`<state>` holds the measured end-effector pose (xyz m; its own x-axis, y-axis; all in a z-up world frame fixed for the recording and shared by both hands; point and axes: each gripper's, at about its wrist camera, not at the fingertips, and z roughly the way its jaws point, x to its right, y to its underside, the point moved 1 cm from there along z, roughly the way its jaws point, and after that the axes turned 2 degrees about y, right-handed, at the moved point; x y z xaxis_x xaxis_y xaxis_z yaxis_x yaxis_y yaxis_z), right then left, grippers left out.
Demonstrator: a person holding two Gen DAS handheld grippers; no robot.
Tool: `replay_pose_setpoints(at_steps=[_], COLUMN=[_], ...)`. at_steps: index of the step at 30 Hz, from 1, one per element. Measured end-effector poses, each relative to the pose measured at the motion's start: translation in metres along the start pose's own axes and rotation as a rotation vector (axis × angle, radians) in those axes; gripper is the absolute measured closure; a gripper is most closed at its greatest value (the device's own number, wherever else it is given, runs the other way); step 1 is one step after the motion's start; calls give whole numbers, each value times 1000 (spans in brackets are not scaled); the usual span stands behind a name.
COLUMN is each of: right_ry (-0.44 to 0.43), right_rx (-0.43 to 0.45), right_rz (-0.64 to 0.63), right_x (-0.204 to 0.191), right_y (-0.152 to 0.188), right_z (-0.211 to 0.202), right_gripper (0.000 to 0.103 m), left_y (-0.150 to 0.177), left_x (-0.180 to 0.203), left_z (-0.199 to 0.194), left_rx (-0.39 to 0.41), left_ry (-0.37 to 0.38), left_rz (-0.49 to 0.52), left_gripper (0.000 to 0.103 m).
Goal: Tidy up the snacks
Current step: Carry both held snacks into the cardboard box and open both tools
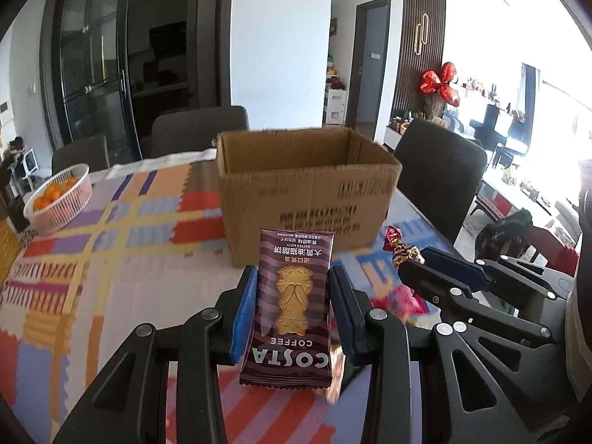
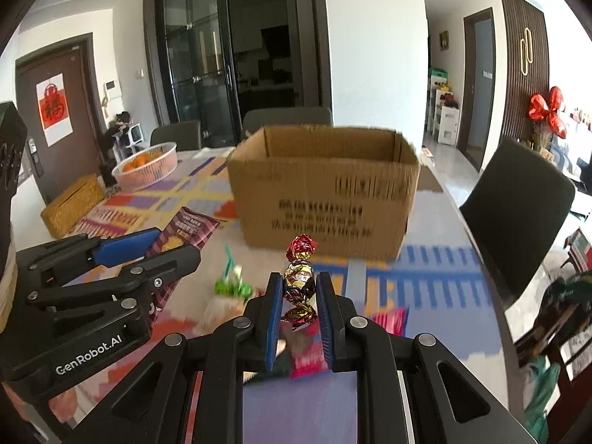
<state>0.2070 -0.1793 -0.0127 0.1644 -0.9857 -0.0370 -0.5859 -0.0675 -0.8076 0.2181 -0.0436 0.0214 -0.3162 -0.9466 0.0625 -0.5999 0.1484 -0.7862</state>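
Note:
My left gripper (image 1: 293, 273) is shut on a brown Costa Coffee biscuit packet (image 1: 290, 307), held upright above the table. My right gripper (image 2: 299, 277) is shut on a twist-wrapped candy in red and gold foil (image 2: 299, 281). Both hang in front of an open cardboard box (image 1: 307, 188) (image 2: 322, 188) standing on the patterned tablecloth. In the left wrist view the right gripper (image 1: 425, 259) shows at the right with the candy (image 1: 401, 249) at its tip. In the right wrist view the left gripper (image 2: 166, 248) shows at the left with the packet (image 2: 188, 229).
Loose snacks lie on the cloth below: a green-wrapped one (image 2: 231, 285) and pink packets (image 2: 388, 320). A white basket of oranges (image 1: 57, 199) (image 2: 146, 166) and a woven yellow box (image 2: 72, 205) stand far left. Dark chairs (image 1: 440, 181) ring the table.

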Motion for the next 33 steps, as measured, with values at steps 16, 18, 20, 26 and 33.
replay_pose_setpoints(at_steps=[16,18,20,26,33], right_ry=[35,38,37,30,23], right_rx=[72,63,50,5,-57], right_rz=[-24,-20,-16,27,68], right_x=[20,23,27,44,60], right_y=[-97,-107,-114,-137,-149], right_z=[31,40,49,79,109], right_gripper=[83,83,83,83,83], left_y=[-93,-101,-111,-133,-152], left_x=[-16,-19,-20,-26,-28], left_z=[45,51,59,86,116], left_rx=[25,25,26,-3,-44], left_ry=[-29,-37,-52,-63,-68], left_rz=[40,44,60,73,66], left_gripper=[64,64,64,64,62])
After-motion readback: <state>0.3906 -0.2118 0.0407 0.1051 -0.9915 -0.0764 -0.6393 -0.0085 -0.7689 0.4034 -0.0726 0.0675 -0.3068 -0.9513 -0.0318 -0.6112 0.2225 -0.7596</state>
